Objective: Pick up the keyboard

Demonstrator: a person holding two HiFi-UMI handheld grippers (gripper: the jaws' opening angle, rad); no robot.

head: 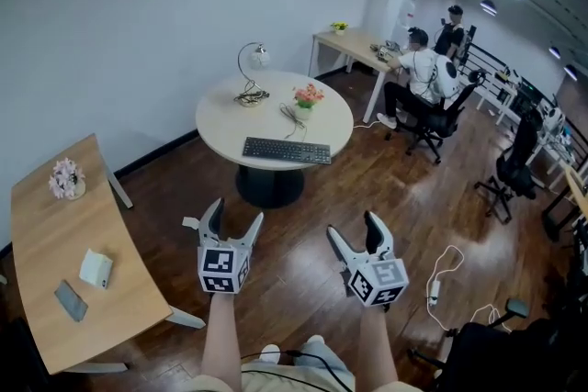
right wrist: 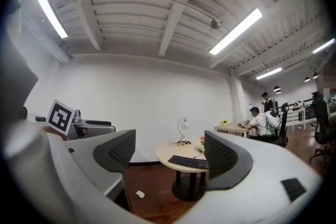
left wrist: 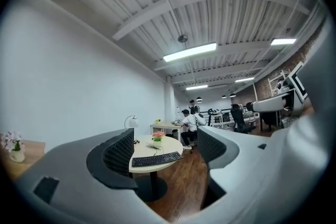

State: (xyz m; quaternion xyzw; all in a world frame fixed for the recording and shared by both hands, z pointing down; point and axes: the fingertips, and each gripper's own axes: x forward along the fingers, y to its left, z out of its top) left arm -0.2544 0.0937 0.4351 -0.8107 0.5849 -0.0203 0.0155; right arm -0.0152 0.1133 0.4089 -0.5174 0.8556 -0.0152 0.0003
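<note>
Both grippers empty, keyboard out of reach on the round table

The black keyboard (head: pixel 287 151) lies flat near the front edge of the round white table (head: pixel 216 128), with a thin cable (head: pixel 292 115), a small pot of flowers (head: pixel 308 95) and a curved desk lamp (head: pixel 253 69) behind it. The left gripper (head: pixel 236 214) and the right gripper (head: pixel 353 227) hang side by side over the wooden floor (head: pixel 303 225), well apart from the table – each points toward it. Both pairs of jaws stand apart with nothing between them; each gripper view frames the keyboard in the distance through its gap. A white scrap (head: pixel 190 222) lies on the floor just left of the left gripper. A seated person (head: pixel 423 73) works at a far desk.
</note>
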